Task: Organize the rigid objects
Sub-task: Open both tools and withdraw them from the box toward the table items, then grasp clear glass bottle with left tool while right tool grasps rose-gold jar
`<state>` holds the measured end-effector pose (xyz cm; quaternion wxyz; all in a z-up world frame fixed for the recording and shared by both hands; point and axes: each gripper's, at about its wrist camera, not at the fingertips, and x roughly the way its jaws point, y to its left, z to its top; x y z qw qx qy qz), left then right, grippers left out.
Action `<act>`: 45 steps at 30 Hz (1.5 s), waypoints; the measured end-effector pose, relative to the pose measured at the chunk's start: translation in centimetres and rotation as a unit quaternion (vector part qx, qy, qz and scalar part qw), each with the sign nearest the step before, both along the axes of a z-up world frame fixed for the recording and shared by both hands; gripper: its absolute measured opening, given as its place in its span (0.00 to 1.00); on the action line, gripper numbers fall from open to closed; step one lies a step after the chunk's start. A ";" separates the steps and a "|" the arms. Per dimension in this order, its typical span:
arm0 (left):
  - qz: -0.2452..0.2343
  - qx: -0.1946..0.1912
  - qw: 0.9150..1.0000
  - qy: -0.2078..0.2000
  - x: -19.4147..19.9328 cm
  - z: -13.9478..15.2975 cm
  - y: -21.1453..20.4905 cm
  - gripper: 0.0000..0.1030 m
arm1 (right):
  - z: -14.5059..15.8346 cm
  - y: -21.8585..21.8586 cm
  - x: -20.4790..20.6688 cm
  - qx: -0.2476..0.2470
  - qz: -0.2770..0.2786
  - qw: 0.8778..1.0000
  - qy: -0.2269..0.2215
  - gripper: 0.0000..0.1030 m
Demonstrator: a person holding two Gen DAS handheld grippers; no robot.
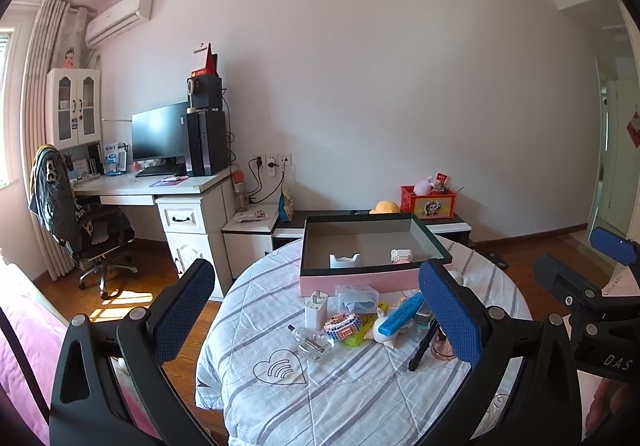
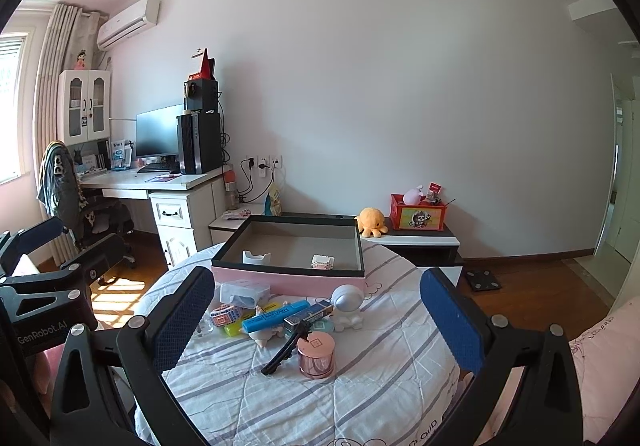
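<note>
Both handheld tools hover empty over a quilt-covered round table (image 2: 360,398), the left gripper (image 1: 316,310) and right gripper (image 2: 316,314) each with jaws spread wide and nothing between them. The pink box (image 2: 288,278) sits at the table's far edge, two small items already inside; a clutter of loose objects, among them a blue highlighter (image 2: 276,316), rose-gold jar (image 2: 316,354) and black clip (image 2: 286,348), lies just in front of it. Packed so tightly, a reach for one piece could likely nudge neighbours off the soft cover.
</note>
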<state>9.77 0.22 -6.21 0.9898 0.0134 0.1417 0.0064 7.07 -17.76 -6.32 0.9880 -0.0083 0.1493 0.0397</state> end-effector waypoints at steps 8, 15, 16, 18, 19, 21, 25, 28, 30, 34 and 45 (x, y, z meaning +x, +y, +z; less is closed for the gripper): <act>0.010 -0.001 0.999 0.035 2.2 -2.3 1.0 1.00 | -1.9 -0.9 1.8 0.001 -0.011 1.000 0.028 1.00; 0.014 0.003 0.994 0.105 5.7 -6.7 1.5 1.00 | -7.1 -2.5 5.4 0.001 -0.030 0.994 0.103 1.00; 0.013 0.003 0.993 0.113 6.0 -7.4 1.5 1.00 | -8.2 -2.6 6.1 0.001 -0.032 0.992 0.119 1.00; 0.008 0.007 0.991 0.133 6.9 -8.8 1.4 1.00 | -10.2 -2.9 7.4 0.002 -0.029 0.989 0.147 1.00; 0.005 0.007 0.990 0.143 7.3 -9.5 1.4 1.00 | -11.2 -3.0 8.0 0.001 -0.027 0.987 0.160 1.00; 0.005 0.006 0.987 0.161 8.2 -10.6 1.6 1.00 | -12.8 -3.0 9.0 0.002 -0.019 0.984 0.179 1.00; 0.012 -0.001 0.982 0.186 9.7 -12.2 2.2 1.00 | -15.2 -2.7 11.2 0.006 -0.004 0.979 0.205 1.00; 0.017 -0.007 0.980 0.198 10.8 -13.0 2.9 1.00 | -16.2 -2.7 12.7 0.014 0.007 0.976 0.216 0.94; 0.020 -0.010 0.978 0.205 11.5 -13.5 3.3 1.00 | -16.6 -2.7 13.6 0.024 0.023 0.975 0.219 0.92; 0.019 -0.009 0.976 0.218 12.7 -14.5 3.4 1.00 | -17.1 -2.6 14.9 0.030 0.051 0.972 0.226 0.65; 0.013 0.019 0.963 0.268 17.3 -18.2 1.9 0.99 | -17.3 -3.4 15.2 0.033 0.062 0.973 0.221 0.47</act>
